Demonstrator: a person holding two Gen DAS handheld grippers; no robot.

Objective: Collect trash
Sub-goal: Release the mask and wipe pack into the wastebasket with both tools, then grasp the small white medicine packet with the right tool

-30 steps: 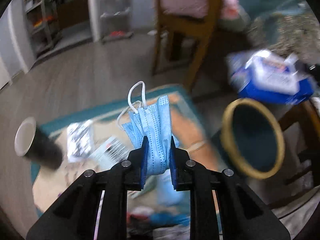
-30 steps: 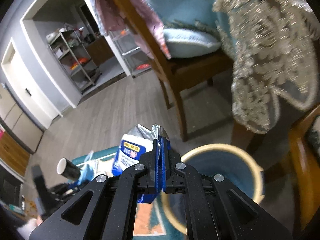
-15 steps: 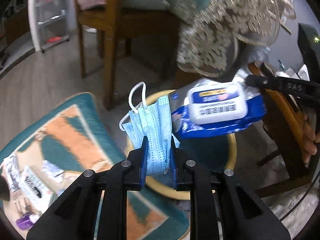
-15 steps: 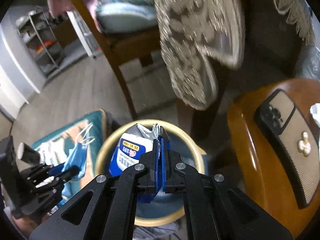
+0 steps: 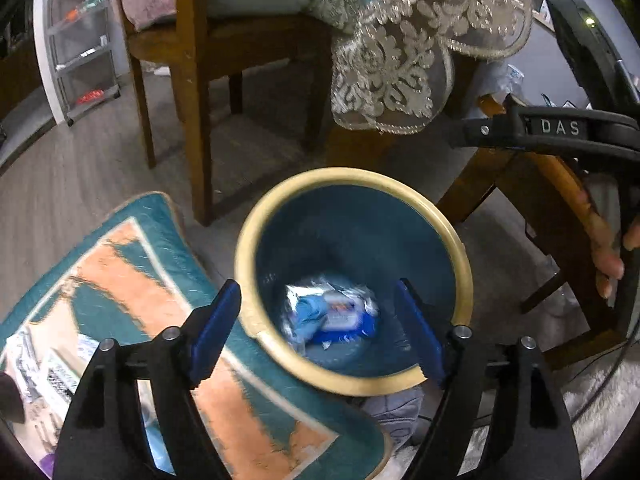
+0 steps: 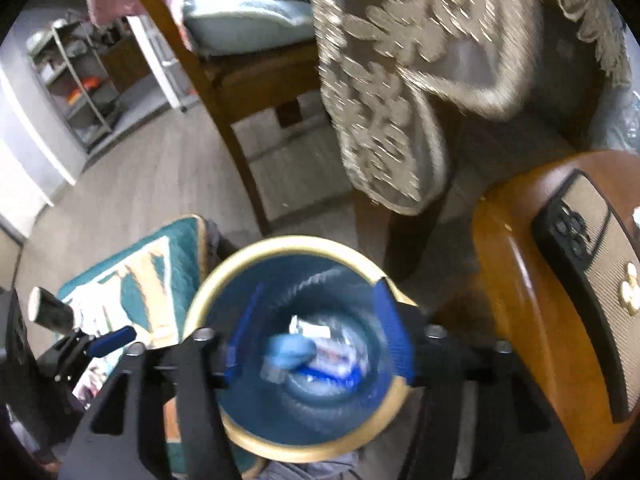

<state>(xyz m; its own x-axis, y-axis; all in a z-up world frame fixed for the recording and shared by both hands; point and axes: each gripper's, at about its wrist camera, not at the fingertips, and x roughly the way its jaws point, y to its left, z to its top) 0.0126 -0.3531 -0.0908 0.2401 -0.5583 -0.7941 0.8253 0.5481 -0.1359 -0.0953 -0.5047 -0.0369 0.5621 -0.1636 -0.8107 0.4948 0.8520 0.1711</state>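
Grey wood floor, teal-and-orange rug at left. Left gripper jaws just opened wide, nothing between them, hanging over blue bin. Right gripper jaws likewise just opened, empty, above same bin. Face mask and wipes pack lie at bin bottom, blurred. Beyond: wooden chair, lace cloth.

The crumpled light-blue face mask and blue-and-white wipes packet at the bottom of the round tan-rimmed blue bin are smeared; their print is unreadable. The black phone is probably cut off by the right frame edge.
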